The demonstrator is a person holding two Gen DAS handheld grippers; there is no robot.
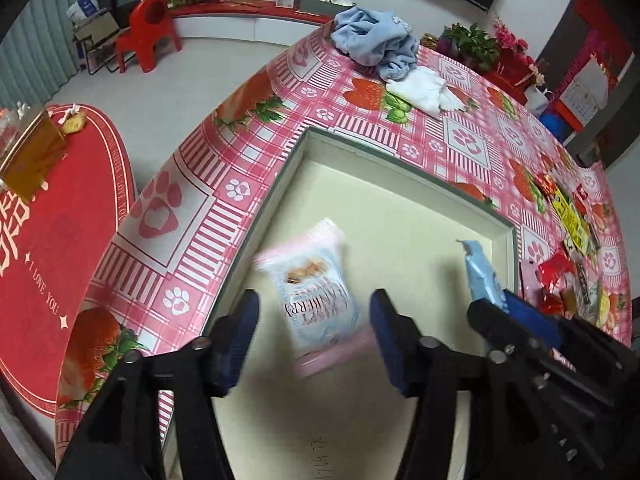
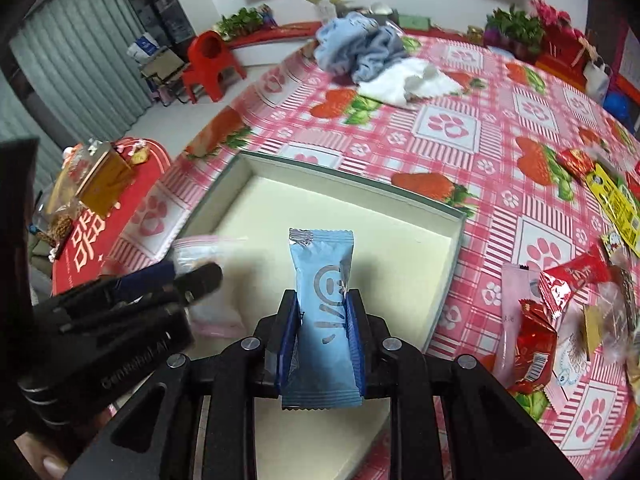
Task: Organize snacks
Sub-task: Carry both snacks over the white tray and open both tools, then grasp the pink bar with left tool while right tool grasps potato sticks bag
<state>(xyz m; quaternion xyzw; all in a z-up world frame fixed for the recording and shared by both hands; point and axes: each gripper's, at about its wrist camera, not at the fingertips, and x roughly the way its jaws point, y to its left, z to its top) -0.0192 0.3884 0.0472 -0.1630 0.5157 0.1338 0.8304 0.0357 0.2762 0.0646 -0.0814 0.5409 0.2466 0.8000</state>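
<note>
A shallow cream box (image 1: 404,184) (image 2: 448,276) lies on the table. My left gripper (image 1: 314,330) is open above it. A pink and white snack packet (image 1: 316,292), blurred, is between and just beyond its fingers, over the box floor; it shows partly in the right wrist view (image 2: 200,248). My right gripper (image 2: 322,340) is shut on a blue snack packet (image 2: 322,280) and holds it upright over the box. That packet (image 1: 482,276) and the right gripper (image 1: 520,320) also show in the left wrist view. Loose snacks (image 2: 568,292) (image 1: 568,264) lie right of the box.
The table has a pink strawberry-print cloth (image 1: 460,140) (image 2: 452,128). Blue and white cloths (image 1: 384,44) (image 2: 372,56) are heaped at the far side, with plants (image 2: 516,24) beyond. The table edge drops left to a red mat (image 1: 60,220) and a red chair (image 1: 148,28).
</note>
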